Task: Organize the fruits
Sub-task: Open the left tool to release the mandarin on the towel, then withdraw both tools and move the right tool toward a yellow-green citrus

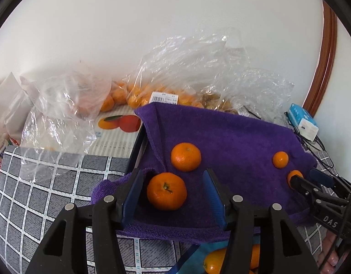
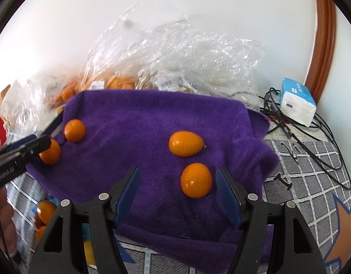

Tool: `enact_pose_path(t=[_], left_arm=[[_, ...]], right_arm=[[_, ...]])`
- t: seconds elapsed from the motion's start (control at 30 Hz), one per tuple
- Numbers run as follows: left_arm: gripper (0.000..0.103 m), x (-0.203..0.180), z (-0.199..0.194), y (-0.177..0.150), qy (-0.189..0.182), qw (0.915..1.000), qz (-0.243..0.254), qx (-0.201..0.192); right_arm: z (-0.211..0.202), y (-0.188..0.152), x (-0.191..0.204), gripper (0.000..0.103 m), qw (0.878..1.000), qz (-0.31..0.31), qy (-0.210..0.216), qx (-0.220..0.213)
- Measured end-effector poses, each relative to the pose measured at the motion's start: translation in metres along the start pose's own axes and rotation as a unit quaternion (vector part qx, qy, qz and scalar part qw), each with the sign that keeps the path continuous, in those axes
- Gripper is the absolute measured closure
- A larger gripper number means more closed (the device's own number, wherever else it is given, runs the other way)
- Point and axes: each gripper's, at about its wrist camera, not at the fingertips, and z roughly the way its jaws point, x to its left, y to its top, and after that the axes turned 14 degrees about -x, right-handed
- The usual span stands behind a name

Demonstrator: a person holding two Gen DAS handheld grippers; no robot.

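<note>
Two open grippers, each with an orange between its fingers

The left gripper (image 1: 173,196) is spread wide around a round, shiny mandarin (image 1: 166,191), stem up, on the purple towel (image 1: 232,137). The right gripper (image 2: 177,194) is open too, its small orange (image 2: 196,180) close by the right finger.
</note>
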Motion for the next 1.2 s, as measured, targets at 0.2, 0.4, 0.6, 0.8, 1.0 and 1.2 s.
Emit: enact_pose_path(t=[0.2,0.4,0.6,0.8,1.0,1.2], left_arm=[[0.05,0.004,-0.018,0.016,-0.002,0.9998,-0.012,-0.018],[0.048,0.011,-0.043,0.019,0.003,0.9999,-0.003,-0.016],[0.048,0.033,-0.064,-0.013,0.023,0.9997,-0.005,0.002],[0.048,0.056,-0.084,-0.041,0.029,0.9996,-0.002,0.003],[0.048,0.074,-0.093,-0.061,0.032,0.9994,-0.009,0.009],[0.048,0.094,-0.088,-0.067,0.052,0.9969,-0.051,0.028]], right_arm=[[-0.036,0.013,-0.001,0.035,0.999,0.031,0.003,-0.012],[-0.064,0.003,0.007,0.035,1.0,0.02,-0.003,-0.003],[-0.08,-0.016,0.019,0.035,1.0,0.009,0.004,0.004],[-0.086,-0.034,0.034,0.039,1.0,0.01,0.018,0.013],[-0.089,-0.048,0.054,0.039,0.999,-0.002,0.044,0.025],[-0.095,-0.051,0.065,0.039,0.999,-0.01,0.048,0.016]])
